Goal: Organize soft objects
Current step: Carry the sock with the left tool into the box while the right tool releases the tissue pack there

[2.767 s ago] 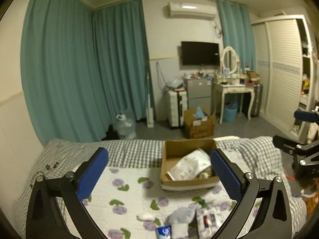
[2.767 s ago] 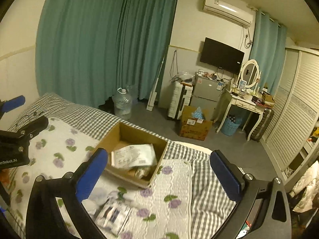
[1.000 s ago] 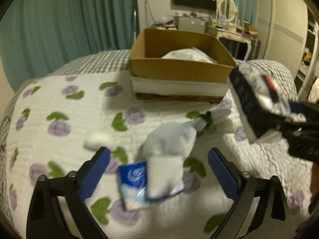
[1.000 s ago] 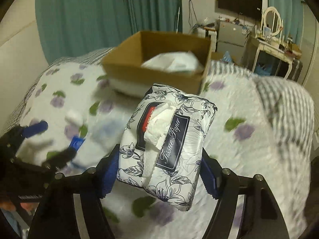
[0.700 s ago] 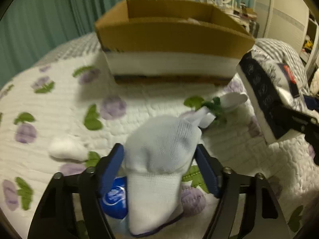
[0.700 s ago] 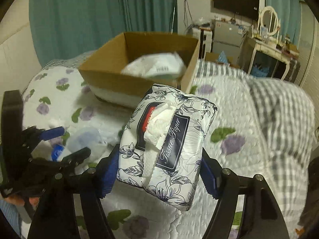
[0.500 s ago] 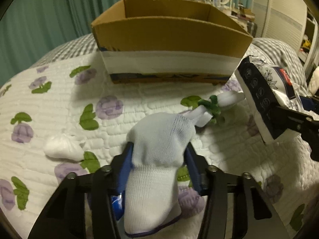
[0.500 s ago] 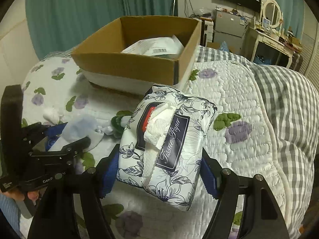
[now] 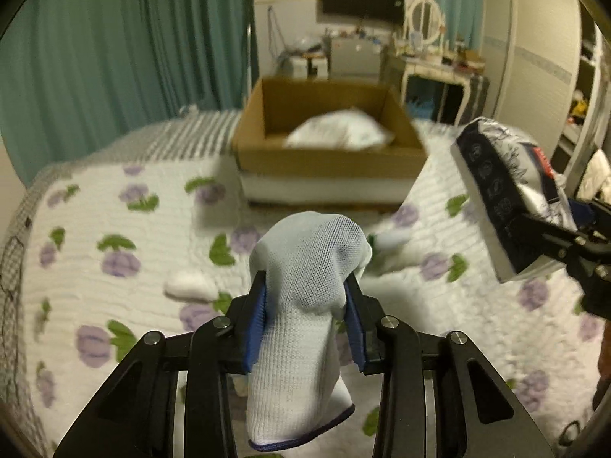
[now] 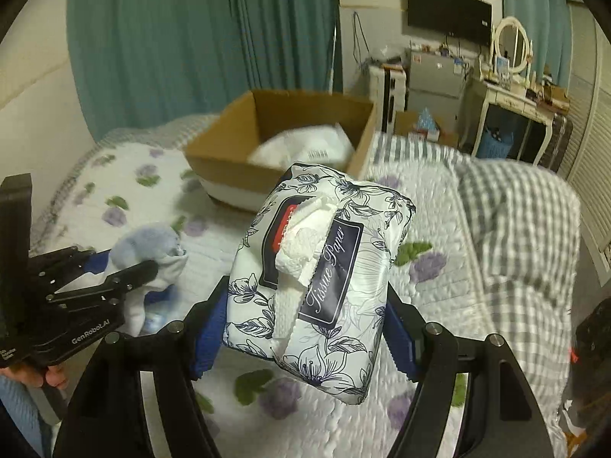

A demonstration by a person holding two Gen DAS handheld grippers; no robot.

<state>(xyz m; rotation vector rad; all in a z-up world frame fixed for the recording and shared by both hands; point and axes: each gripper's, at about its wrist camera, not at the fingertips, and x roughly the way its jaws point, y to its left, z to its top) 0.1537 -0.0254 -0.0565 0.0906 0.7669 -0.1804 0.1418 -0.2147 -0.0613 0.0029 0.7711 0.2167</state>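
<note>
My left gripper [image 9: 307, 297] is shut on a pale blue sock [image 9: 305, 305] and holds it above the flowered quilt [image 9: 126, 229]. It also shows in the right wrist view [image 10: 145, 252]. My right gripper [image 10: 305, 324] is shut on a flower-printed tissue paper pack [image 10: 320, 263], held above the quilt; the pack shows in the left wrist view [image 9: 504, 191] at the right. An open cardboard box [image 9: 328, 160] with a white plastic bag [image 9: 340, 133] inside stands on the bed beyond both grippers; it also appears in the right wrist view [image 10: 278, 152].
A small white wad [image 9: 189, 290] lies on the quilt left of the sock. A blue packet [image 10: 154, 316] lies under the left gripper. Teal curtains [image 9: 114, 57] hang behind the bed. A dressing table [image 10: 511, 114] and wardrobe [image 9: 542, 57] stand on the right.
My left gripper closed on the sock and lifted it off the quilt. My right gripper kept hold of the tissue pack and both rose, so the box interior shows more.
</note>
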